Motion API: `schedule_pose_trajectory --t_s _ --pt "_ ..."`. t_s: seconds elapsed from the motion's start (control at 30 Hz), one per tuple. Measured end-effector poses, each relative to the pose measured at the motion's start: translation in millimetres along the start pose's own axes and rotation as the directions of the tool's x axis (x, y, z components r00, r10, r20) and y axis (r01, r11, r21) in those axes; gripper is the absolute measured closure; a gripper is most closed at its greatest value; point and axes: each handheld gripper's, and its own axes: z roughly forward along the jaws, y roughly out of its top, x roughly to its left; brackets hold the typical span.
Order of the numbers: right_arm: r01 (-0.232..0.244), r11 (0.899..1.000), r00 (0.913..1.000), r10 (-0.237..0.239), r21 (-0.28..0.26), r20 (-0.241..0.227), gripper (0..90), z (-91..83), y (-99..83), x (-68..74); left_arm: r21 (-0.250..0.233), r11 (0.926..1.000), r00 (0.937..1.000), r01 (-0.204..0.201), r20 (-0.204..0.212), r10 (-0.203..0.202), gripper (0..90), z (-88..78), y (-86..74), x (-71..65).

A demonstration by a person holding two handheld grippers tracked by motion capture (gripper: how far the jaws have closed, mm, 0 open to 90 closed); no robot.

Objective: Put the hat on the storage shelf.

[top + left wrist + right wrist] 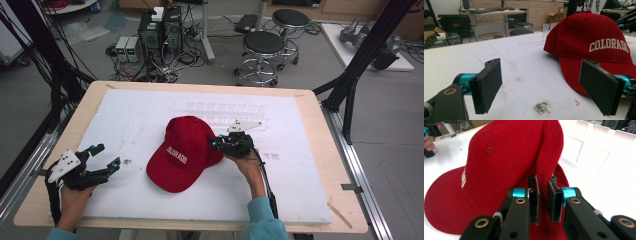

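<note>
A red cap with white COLORADO lettering lies on the white foam board, brim toward the front. My right gripper is at the cap's right side. In the right gripper view its jaws pinch a raised fold of the cap's crown fabric. My left gripper rests low at the board's left, a short way from the brim. In the left gripper view it stands wide open with nothing between the pads, and the cap sits ahead to the right.
The foam board covers a wooden table. A row of clear plastic dividers lies behind the cap. A dark smudge marks the board near the left gripper. Stools and computer boxes stand on the floor beyond.
</note>
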Motion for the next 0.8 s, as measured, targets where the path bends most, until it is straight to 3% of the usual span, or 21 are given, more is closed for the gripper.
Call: schedule_pose_trajectory --t_s 0.13,0.43,0.8 --pt "-0.011 1.0 0.9999 0.011 -0.011 0.003 82.9 -1.4 1.1 3.6 0.001 1.0 1.0 0.0 0.0 0.0 19.0 -0.1 0.1 -0.1" --pt "-0.043 0.995 0.999 0.041 -0.088 -0.019 83.4 -17.2 9.1 16.4 0.004 0.9999 0.9999 -0.011 -0.002 0.011 18.8 -0.2 0.2 -1.1" --pt "-0.024 0.993 0.9994 0.021 -0.114 -0.029 83.7 -31.3 26.7 40.8 0.01 0.9999 1.0 0.004 0.007 -0.004 18.1 0.7 0.6 0.5"
